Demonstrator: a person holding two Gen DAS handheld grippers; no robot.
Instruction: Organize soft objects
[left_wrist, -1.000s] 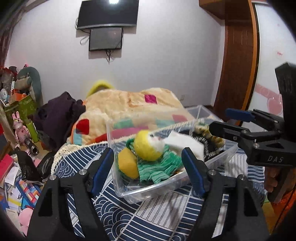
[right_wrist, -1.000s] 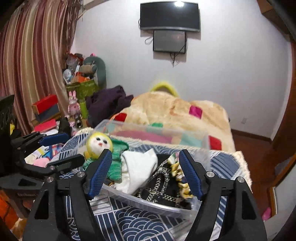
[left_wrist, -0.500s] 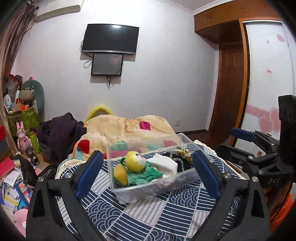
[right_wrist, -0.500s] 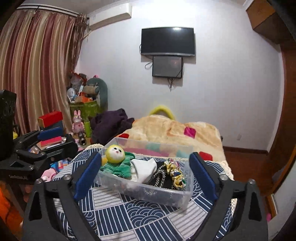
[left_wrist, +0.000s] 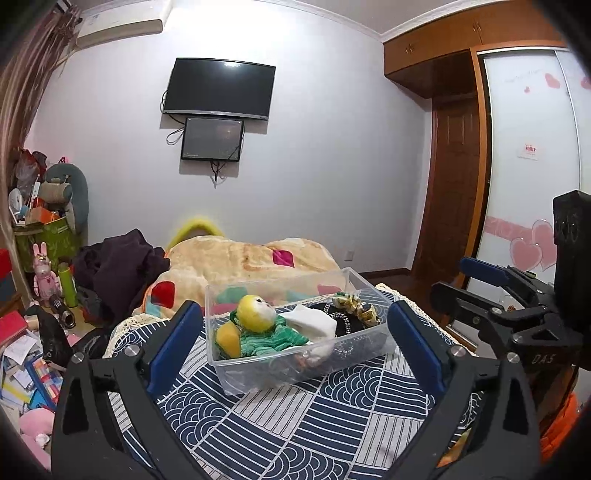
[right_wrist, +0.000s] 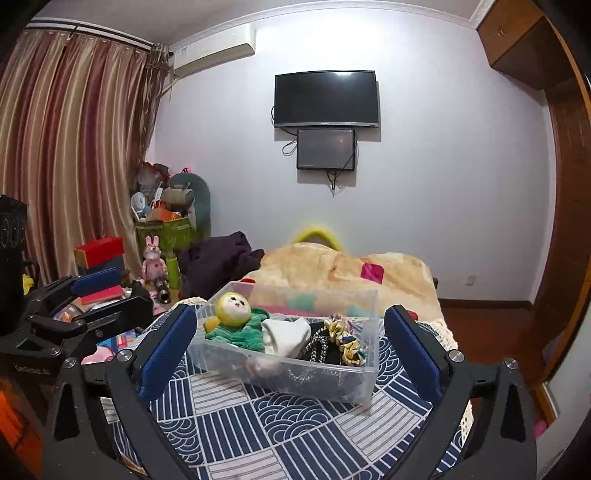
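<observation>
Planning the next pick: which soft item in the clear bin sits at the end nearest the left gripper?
The yellow-headed doll in green knit, at the clear bin's left end. The white cloth lies mid-bin, and the scrunchie lies toward the right end.

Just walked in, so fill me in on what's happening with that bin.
A person holds a gripper in each hand; the left gripper and right gripper are both open and empty, apart from the clear bin on the patterned cloth. The bin already holds a yellow-headed doll, a white cloth and a scrunchie.
</observation>
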